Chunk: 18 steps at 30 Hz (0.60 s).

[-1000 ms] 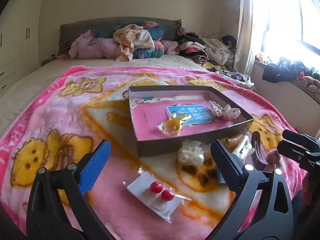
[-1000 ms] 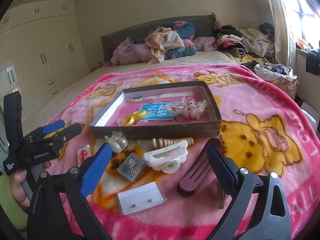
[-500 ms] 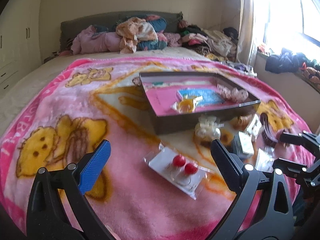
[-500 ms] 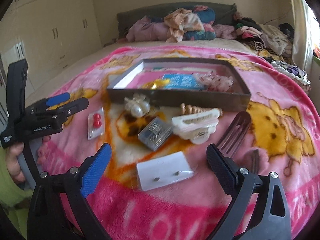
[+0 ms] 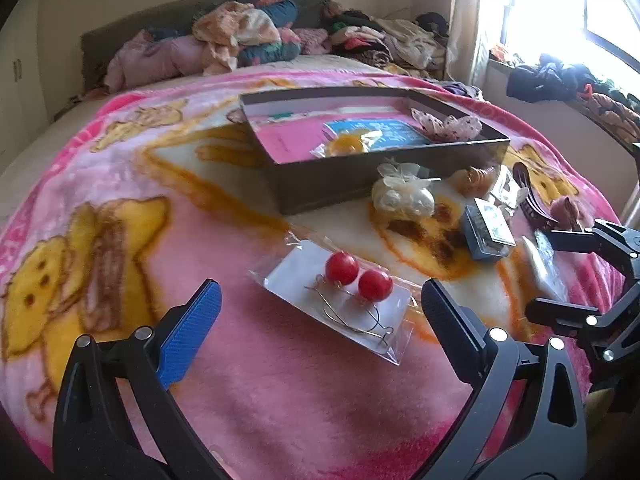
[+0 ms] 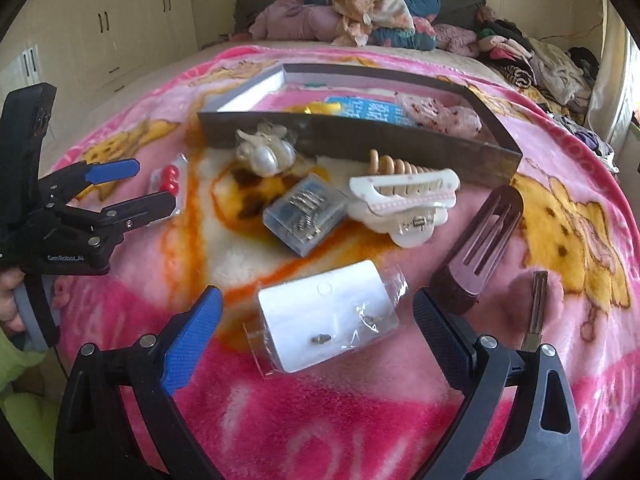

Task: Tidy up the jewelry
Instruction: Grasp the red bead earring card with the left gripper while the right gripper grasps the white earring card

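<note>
I see my right gripper (image 6: pixel 316 328) with jaws wide apart, framing a bagged stud-earring card (image 6: pixel 326 326) at lower centre. My left gripper (image 6: pixel 134 186), also parted, sits mid-left beside the red earring packet (image 6: pixel 170 180). The tray (image 6: pixel 360 142) lies across upper centre.

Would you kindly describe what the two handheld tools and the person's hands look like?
Both the left tool and the right tool have black frames with silver screws, one finger faced in textured blue, the other in black. The left one bears white lettering, hard to read. Its holder's hand shows a lime-green sleeve.

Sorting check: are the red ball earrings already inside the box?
No, the red ball earrings lie in their packet on the blanket, outside the box.
</note>
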Motion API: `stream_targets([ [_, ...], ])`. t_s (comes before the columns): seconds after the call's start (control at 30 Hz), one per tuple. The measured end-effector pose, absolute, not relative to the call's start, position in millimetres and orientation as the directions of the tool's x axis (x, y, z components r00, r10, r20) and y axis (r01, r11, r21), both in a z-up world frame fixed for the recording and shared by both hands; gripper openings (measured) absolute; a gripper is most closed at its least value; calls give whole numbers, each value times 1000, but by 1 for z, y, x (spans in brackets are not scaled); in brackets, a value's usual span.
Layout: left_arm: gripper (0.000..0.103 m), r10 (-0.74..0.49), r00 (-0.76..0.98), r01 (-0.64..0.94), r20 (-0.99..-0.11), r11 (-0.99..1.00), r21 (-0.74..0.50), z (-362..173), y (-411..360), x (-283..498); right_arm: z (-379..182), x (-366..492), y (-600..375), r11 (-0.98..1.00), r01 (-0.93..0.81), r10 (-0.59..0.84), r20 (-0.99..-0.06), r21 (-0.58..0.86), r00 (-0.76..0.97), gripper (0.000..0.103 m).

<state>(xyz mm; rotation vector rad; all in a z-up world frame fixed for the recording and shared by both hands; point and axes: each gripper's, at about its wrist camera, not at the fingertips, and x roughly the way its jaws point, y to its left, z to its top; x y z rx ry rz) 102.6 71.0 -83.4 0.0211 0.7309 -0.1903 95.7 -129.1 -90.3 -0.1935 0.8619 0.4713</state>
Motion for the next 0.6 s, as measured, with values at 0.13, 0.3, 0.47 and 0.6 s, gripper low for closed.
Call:
stream_targets([
  [0.13,91,-182,711,197,-679,979,-55,-88,67,111,-96,102,-134,891,-451,313,-780,44,542,85],
  [0.3,91,-203,690,229,-695,972,-56,-93,62,120,-96,104,-139,893,-447,321,-774,55,545,74],
  [0.47,84,-208,682,248,-701,968,-46,-92,57,123,-90,100,-142,889,-452,341,-758,68,556,73],
  [0.6,78,-197,685,258,-702,966,-20,-90,53,120,-85,99,-145,888,-448,364,-748,99,555,73],
])
